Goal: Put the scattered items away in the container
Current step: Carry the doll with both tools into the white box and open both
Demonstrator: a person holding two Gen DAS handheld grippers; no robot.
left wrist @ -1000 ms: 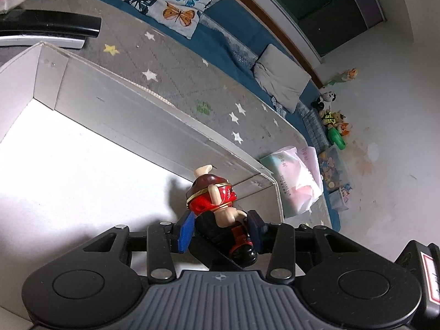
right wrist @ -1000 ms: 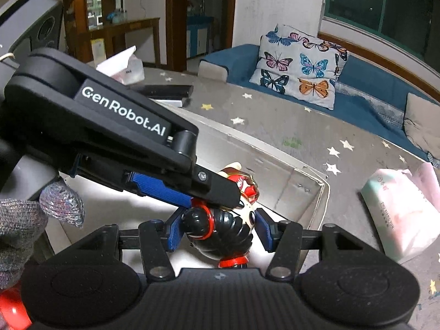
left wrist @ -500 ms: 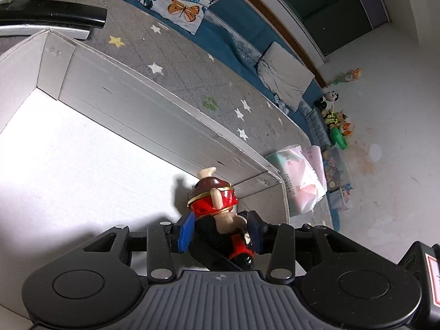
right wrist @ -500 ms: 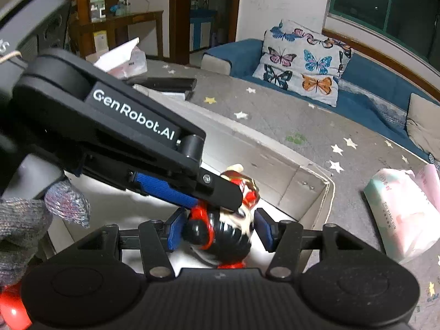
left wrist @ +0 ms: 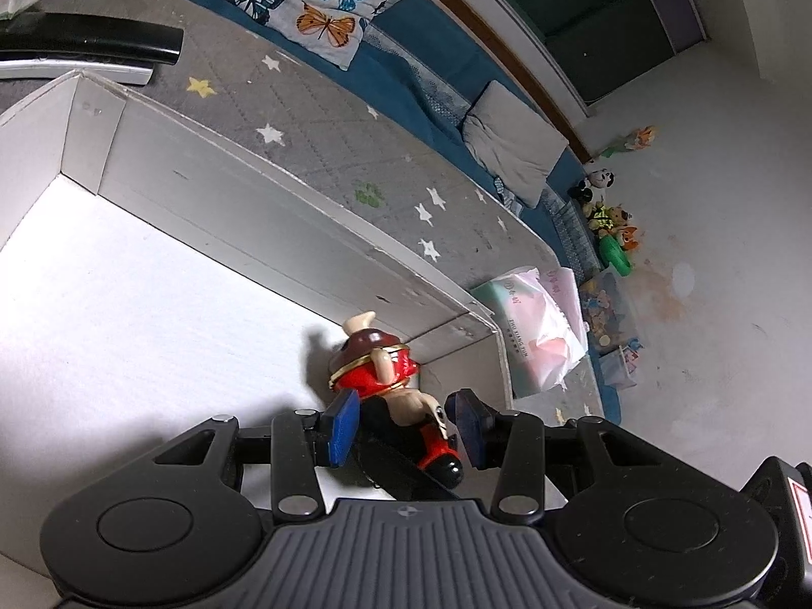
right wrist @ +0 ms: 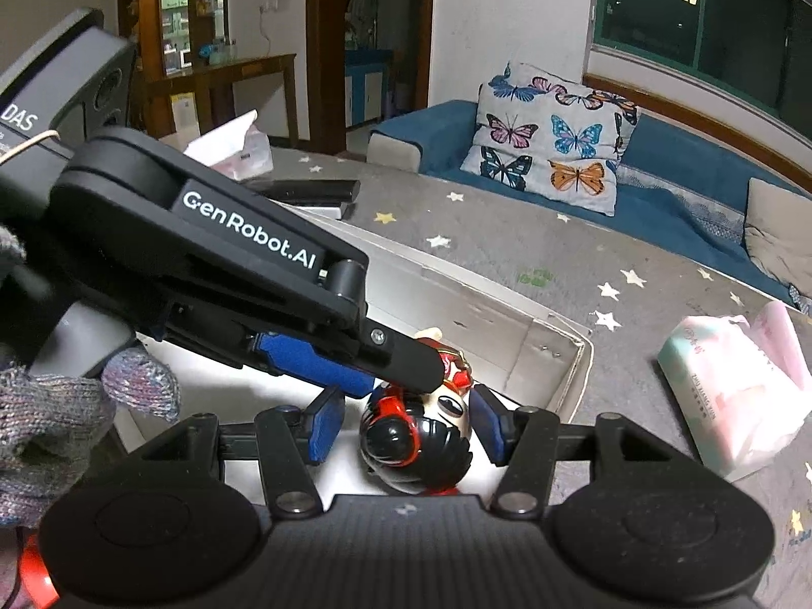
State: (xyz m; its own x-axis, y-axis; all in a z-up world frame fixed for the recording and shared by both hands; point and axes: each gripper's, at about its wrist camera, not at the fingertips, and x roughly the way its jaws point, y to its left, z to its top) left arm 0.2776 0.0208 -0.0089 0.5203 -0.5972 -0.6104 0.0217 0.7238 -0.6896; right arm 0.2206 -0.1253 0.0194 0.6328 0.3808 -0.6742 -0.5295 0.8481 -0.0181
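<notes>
You are losing the lower half of the small toy figure with the red-and-brown horned helmet (left wrist: 378,370) behind your own tools. In the left wrist view a black bar is crossing its legs. In the right wrist view a finger of the left hand-held gripper (left wrist: 403,421) is lying over its face. Your knitted grey glove (right wrist: 61,406) is being cut off at the frame's left edge, and a red shape below it is too cropped to identify.

The left hand-held gripper is bracketing the figure's torso with its blue pads (left wrist: 342,424). The near one is touching, but you cannot tell whether the far one is pressing. The right hand-held gripper (right wrist: 406,424) is standing open around the figure's black, red-banded end, with a gap showing on each side.

The figure is lying inside the shallow white cardboard box (left wrist: 264,213), tucked into its far right corner, close to both walls. The rest of the box floor is lying bare and open towards the left.

The box is sitting on the surface under a grey quilted star-print cloth (left wrist: 314,116). A pastel tissue pack (left wrist: 538,335) is lying just beyond the box's right wall. Two dark remote controls (left wrist: 101,43) are lying near its far left corner.
</notes>
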